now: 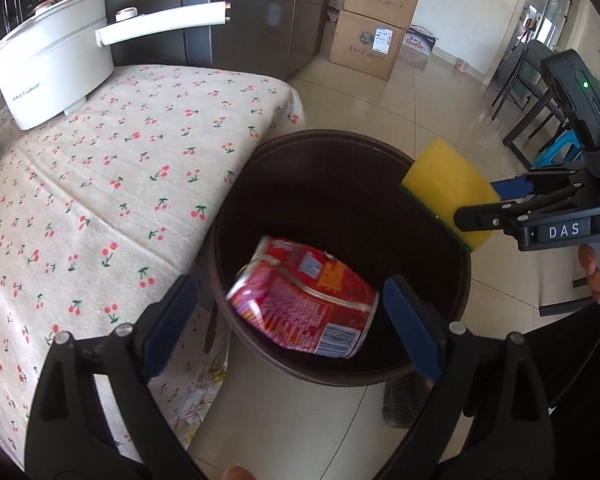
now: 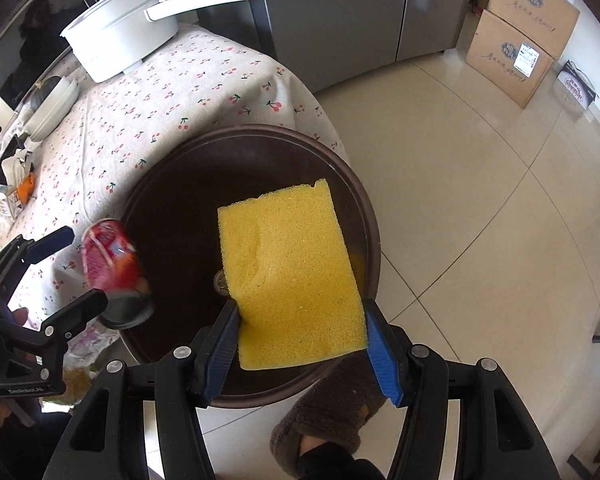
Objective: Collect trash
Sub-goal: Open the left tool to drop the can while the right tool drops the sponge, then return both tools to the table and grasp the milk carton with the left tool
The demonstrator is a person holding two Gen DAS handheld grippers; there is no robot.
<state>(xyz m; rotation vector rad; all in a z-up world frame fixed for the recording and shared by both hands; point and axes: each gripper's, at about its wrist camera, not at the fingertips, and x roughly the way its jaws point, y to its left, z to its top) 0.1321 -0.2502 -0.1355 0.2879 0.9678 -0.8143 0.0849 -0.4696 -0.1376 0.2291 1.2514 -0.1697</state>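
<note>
A dark brown round bin stands on the floor beside the table; it also shows in the right wrist view. My left gripper is open above the bin's mouth. A dented red can is blurred in the air between its fingers, touching neither; it also shows in the right wrist view. My right gripper is shut on a yellow sponge with a green scouring side and holds it over the bin's right rim. The sponge and right gripper show in the left wrist view.
A table with a cherry-print cloth is left of the bin, carrying a white pot with a long handle. Cardboard boxes stand at the back on the tiled floor. A slippered foot is near the bin.
</note>
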